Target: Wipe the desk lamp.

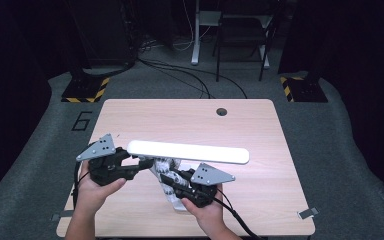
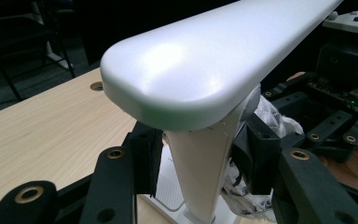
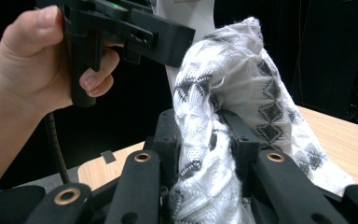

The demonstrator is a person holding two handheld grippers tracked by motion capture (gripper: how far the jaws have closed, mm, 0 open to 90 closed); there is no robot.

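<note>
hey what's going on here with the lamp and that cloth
A person at a wooden table works with a gripper in each hand. The left gripper is clamped on the upright stem of a white desk lamp, steadying it. The right gripper holds a bunched white cloth with a black pattern up against the stem, apparently wiping it. The lamp's base sits near the table's front edge.

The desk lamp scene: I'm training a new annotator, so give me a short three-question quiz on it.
1. True or false: the left gripper is clamped on the white desk lamp's stem.
2. What does the right gripper hold?
A) a sponge
B) a black-and-white patterned cloth
C) a cable
3. What does the lamp's base stand on?

Key: 1. True. 2. B. 3. The wooden table.
</note>
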